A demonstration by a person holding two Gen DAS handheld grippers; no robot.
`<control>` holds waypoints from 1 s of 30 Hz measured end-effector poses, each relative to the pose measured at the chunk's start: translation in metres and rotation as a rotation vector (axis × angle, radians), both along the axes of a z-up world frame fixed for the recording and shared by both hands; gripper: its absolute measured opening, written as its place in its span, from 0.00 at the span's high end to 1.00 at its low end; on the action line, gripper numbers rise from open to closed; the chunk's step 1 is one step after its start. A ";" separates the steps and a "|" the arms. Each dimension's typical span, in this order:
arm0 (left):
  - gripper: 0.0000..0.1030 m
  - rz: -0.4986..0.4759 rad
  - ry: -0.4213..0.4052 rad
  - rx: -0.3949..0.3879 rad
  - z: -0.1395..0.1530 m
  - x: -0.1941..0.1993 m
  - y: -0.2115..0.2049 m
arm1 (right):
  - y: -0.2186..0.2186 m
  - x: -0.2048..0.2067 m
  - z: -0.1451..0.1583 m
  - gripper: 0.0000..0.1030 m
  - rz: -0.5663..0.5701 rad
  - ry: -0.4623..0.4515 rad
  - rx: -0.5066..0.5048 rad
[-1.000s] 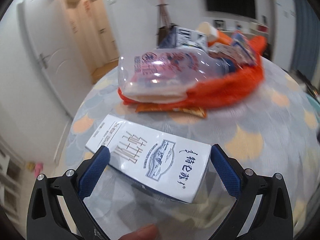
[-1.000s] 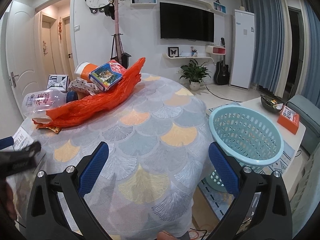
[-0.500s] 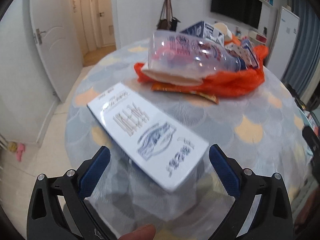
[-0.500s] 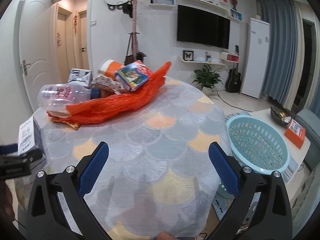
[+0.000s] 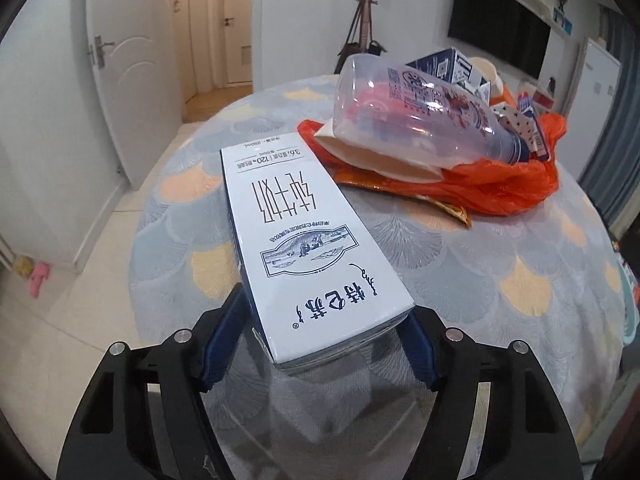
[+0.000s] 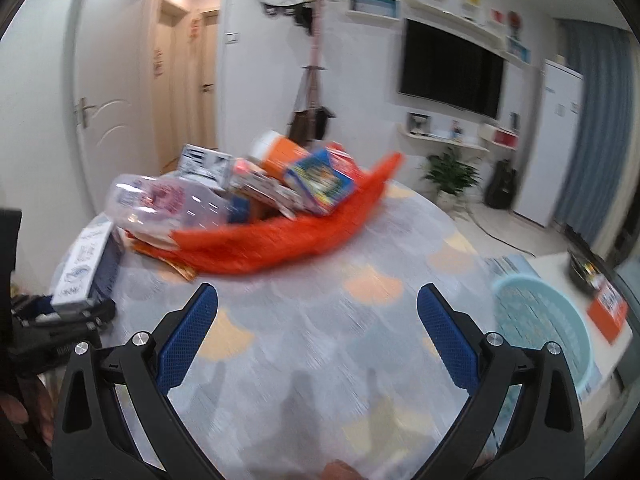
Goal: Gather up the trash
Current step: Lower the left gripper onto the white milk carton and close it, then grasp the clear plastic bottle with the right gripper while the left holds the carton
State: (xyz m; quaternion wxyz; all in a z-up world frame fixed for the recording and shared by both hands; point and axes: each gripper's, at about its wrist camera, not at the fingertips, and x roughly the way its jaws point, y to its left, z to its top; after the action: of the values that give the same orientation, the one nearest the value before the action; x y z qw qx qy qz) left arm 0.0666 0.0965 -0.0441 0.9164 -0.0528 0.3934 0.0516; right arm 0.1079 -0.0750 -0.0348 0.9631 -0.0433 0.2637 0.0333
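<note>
Round table (image 5: 500,248) under a fish-scale cloth, living room, television on the far wall: trash collection under way. My left gripper (image 5: 320,344) has just been closing its jaws, and the blue pads now sit against both sides of the near end of a white milk carton (image 5: 304,232), which lies flat on the cloth and points away from me. I judge the grip made or nearly so; whether the carton has left the cloth I cannot tell. My right gripper (image 6: 316,340) hangs wide open over bare cloth with nothing between its pads. Beyond the carton lies the rest of the trash: a clear plastic bottle (image 5: 420,116) on its side atop an orange plastic bag (image 5: 504,188), with small boxes and a cup heaped behind. Off the table's right edge, seen from the right wrist, stands a pale blue basket (image 6: 544,328), the likely destination.

To do this step well, I should squeeze only until the card walls hold, since an empty carton will crush and slip. I hold it by one end, so the far end will droop; lift level, keep clear of the bottle, and swing right towards the basket.
</note>
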 end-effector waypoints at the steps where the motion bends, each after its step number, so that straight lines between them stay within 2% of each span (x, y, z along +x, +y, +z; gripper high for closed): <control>1: 0.34 -0.007 -0.004 0.019 -0.001 -0.001 -0.001 | 0.007 0.010 0.004 0.07 0.048 0.012 -0.005; 4: 0.33 -0.010 -0.035 0.053 -0.004 -0.001 -0.003 | 0.026 0.034 0.012 0.07 0.161 0.038 -0.042; 9: 0.33 0.003 -0.089 0.066 -0.009 -0.003 -0.009 | 0.064 0.071 0.010 0.07 0.284 0.051 -0.214; 14: 0.34 0.010 -0.099 0.055 -0.009 -0.002 -0.010 | 0.094 0.094 0.004 0.07 0.406 0.051 -0.290; 23: 0.34 0.002 -0.103 0.063 -0.012 -0.006 -0.008 | 0.150 0.118 -0.015 0.08 0.564 0.064 -0.540; 24: 0.34 0.002 -0.103 0.063 -0.012 -0.006 -0.008 | 0.154 0.122 -0.018 0.14 0.562 0.077 -0.549; 25: 0.34 0.002 -0.103 0.063 -0.012 -0.006 -0.008 | 0.153 0.126 -0.020 0.31 0.572 0.108 -0.533; 28: 0.34 0.001 -0.105 0.060 -0.011 -0.006 -0.008 | 0.149 0.134 -0.019 0.39 0.536 0.131 -0.473; 30: 0.34 0.000 -0.108 0.059 -0.011 -0.007 -0.008 | 0.141 0.134 -0.015 0.41 0.512 0.141 -0.403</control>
State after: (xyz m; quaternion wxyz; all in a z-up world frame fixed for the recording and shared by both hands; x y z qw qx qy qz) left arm 0.0592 0.0882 -0.0549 0.9374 -0.0284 0.3418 0.0601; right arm 0.2416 0.0655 -0.0496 0.8749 -0.2954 0.3115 0.2241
